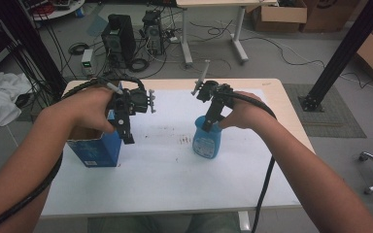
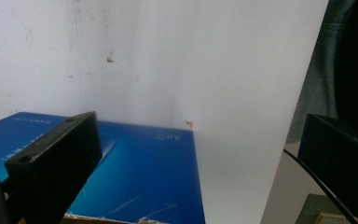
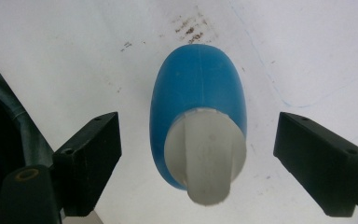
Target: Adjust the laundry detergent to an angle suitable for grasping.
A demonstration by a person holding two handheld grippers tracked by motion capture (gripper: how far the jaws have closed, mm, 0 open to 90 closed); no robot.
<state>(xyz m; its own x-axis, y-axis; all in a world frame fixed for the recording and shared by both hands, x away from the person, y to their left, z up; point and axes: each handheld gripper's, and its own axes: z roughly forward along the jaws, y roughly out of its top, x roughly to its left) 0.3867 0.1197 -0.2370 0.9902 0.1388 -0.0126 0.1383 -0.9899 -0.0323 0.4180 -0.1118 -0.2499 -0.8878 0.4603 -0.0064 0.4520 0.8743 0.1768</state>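
A blue bottle (image 1: 206,141) with a white cap stands upright on the white sheet, right of the table's middle. My right gripper (image 1: 208,125) points down over it. In the right gripper view the bottle (image 3: 198,88) and its cap (image 3: 205,158) sit between the jaws of this gripper (image 3: 198,135), which is open, with a gap on each side of the cap. An open-topped blue box (image 1: 94,145) stands at the left. My left gripper (image 1: 126,135) hangs by the box's right side. In the left gripper view this gripper (image 2: 198,135) is open, above the box (image 2: 144,177), with nothing between the jaws.
The white sheet (image 1: 175,174) covers most of the wooden table (image 1: 277,90) and bears small brown stains near the middle. Beyond the far edge are computer towers (image 1: 119,36) and cables on the floor. A black post (image 1: 345,48) rises at the right.
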